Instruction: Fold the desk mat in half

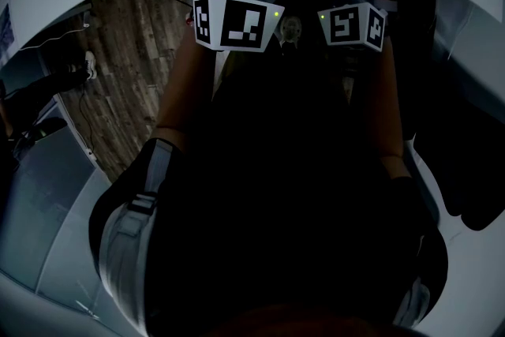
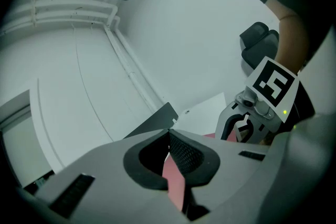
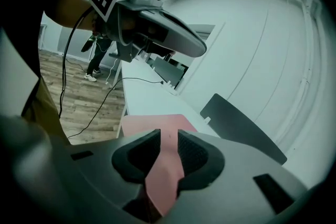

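Two holds along one edge look like the sensible way to take a sheet this thin.

In the left gripper view, the left gripper (image 2: 169,134) has its jaws pinched together on the pink desk mat (image 2: 174,186). The mat's edge shows as a flat strip between the pads. It bends there without creasing, so I'd judge it light, soft and floppy, more likely to sag between two holds than to stay level.

In the right gripper view, the right gripper (image 3: 168,139) stands with its jaws parted. The mat runs through the gap, but the pads do not seem to press on it. Beyond the jaws, the rest of the mat lies flat at the near end of the white table (image 3: 139,99).

The head view is mostly dark. The person's forearms (image 1: 177,91) fill it, both grippers show only from behind near the top, and no mat can be seen.

The smooth face may slide out of a shallow pinch. I'd take a deep bite close to a corner, with the two holds well apart.
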`<state>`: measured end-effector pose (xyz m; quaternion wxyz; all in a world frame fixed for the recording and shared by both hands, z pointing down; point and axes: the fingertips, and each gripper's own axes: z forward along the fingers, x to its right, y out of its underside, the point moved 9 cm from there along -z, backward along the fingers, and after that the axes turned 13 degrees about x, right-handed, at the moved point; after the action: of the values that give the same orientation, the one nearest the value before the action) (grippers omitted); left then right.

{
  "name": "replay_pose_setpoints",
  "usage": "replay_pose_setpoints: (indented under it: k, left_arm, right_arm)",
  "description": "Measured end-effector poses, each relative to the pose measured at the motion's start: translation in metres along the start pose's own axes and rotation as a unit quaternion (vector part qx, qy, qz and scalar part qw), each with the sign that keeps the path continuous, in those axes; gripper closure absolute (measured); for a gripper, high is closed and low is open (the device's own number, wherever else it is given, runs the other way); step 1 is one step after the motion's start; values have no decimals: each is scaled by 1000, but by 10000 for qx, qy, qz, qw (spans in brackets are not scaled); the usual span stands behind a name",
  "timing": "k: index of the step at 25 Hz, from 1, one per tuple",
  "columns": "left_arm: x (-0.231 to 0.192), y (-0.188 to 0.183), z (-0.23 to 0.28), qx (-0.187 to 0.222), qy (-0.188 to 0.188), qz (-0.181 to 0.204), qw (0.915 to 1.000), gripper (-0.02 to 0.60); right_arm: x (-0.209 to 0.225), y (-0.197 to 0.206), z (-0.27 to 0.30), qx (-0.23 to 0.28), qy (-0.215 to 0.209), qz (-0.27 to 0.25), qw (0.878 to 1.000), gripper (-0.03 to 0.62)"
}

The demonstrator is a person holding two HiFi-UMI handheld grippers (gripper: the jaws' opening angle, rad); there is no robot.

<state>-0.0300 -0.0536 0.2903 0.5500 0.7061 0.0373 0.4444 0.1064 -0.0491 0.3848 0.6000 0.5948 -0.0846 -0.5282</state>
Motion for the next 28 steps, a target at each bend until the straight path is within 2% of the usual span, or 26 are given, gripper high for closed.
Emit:
replay_pose_setpoints:
  k: [9, 28]
  left_arm:
    - [3, 10, -2, -51, 50, -118, 9999, 569]
    - [4, 30, -10, -184, 22, -353, 9992, 569]
  right_arm:
    - [-20, 17, 9, -338, -328, -37, 9989, 465]
    - [-45, 61, 36, -986, -1053, -704, 9870, 437]
